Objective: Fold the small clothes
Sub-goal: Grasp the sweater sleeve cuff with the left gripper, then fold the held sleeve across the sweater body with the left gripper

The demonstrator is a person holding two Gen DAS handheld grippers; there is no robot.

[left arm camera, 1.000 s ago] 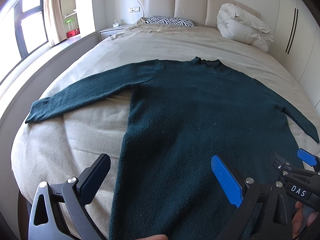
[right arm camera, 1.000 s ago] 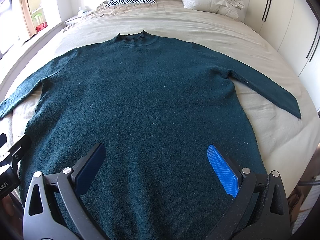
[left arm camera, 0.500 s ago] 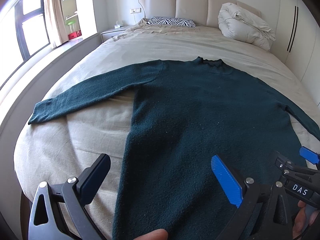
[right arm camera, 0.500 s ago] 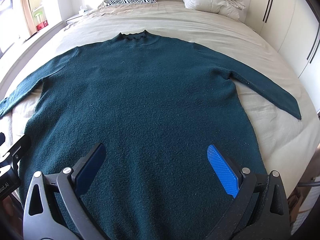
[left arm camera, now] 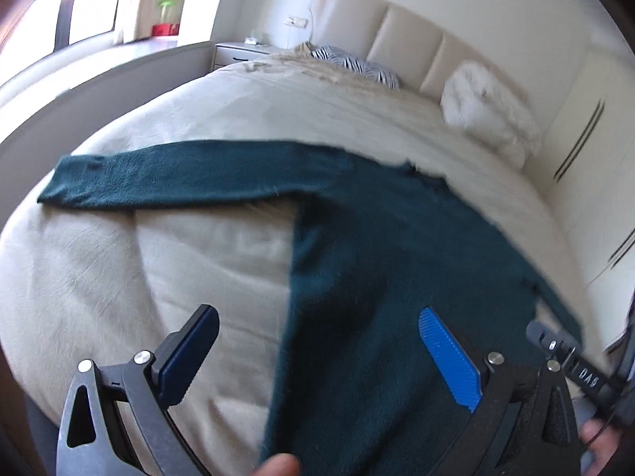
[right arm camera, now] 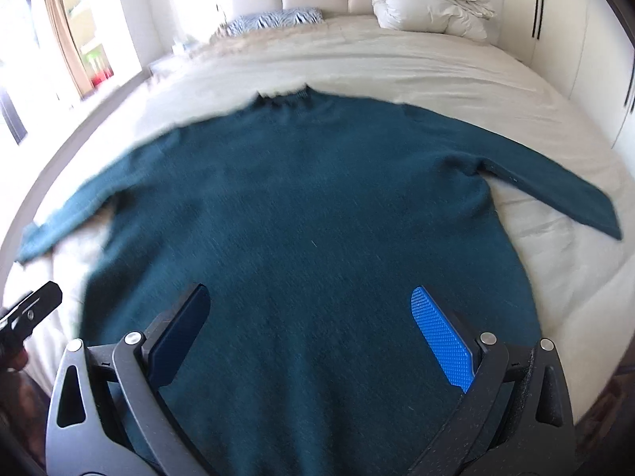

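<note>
A dark teal knit sweater (right arm camera: 317, 214) lies flat on the bed, neck toward the headboard, both sleeves spread out. In the left wrist view its body (left arm camera: 397, 277) fills the lower right and its left sleeve (left arm camera: 166, 174) stretches to the left. My left gripper (left arm camera: 317, 333) is open and empty, above the sweater's left side edge near the hem. My right gripper (right arm camera: 313, 313) is open and empty above the lower middle of the sweater. The right gripper's tip (left arm camera: 555, 345) shows at the right in the left wrist view. The left gripper's tip (right arm camera: 31, 309) shows at the left in the right wrist view.
The bed (left arm camera: 158, 277) has a beige cover. A folded white duvet (right arm camera: 432, 4) and a zebra pillow (right arm camera: 278, 20) lie by the headboard. A nightstand (left arm camera: 238, 51) and window (left arm camera: 95, 12) are at left, wardrobe doors (right arm camera: 595, 39) at right.
Both views are blurred by motion now. The left gripper has swung left and tilted, so the left sleeve sits more central. The right gripper has shifted a little. The sweater has not moved.
</note>
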